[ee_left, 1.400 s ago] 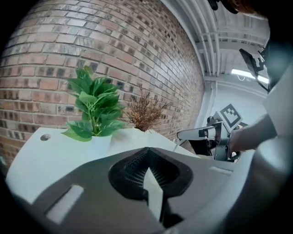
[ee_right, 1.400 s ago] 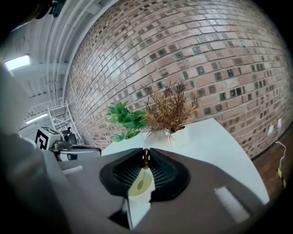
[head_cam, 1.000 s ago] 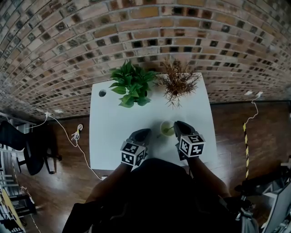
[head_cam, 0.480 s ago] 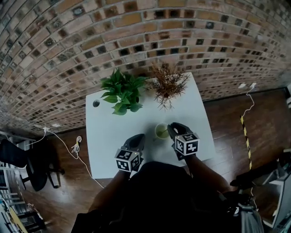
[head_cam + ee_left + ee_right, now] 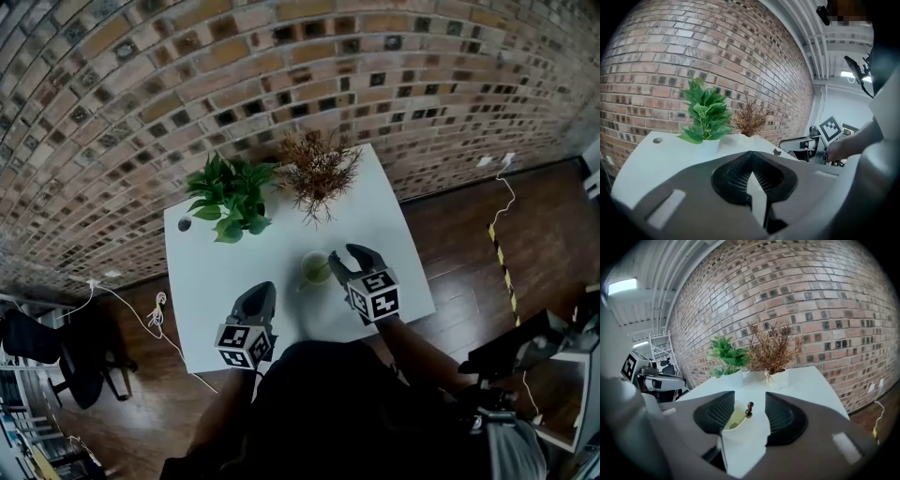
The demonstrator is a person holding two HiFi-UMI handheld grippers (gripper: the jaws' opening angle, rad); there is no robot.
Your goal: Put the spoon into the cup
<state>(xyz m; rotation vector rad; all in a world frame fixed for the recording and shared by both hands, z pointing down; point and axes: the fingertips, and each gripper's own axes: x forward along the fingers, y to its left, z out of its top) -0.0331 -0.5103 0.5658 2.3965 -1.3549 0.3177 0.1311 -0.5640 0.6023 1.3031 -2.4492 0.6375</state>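
White table [image 5: 230,277] holds cup [image 5: 315,270] containing the spoon [image 5: 748,409].

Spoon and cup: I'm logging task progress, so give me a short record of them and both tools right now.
spoon: inside the cup, bowl down, knobbed handle end above the rim
cup: pale green, upright on the white table
right tool: jaws apart, holding nothing, cup showing in the gap
left tool: jaws together, empty, near the table's front edge
behind the cup: green plant and dried plant, by the brick wall
task state: spoon is in the cup
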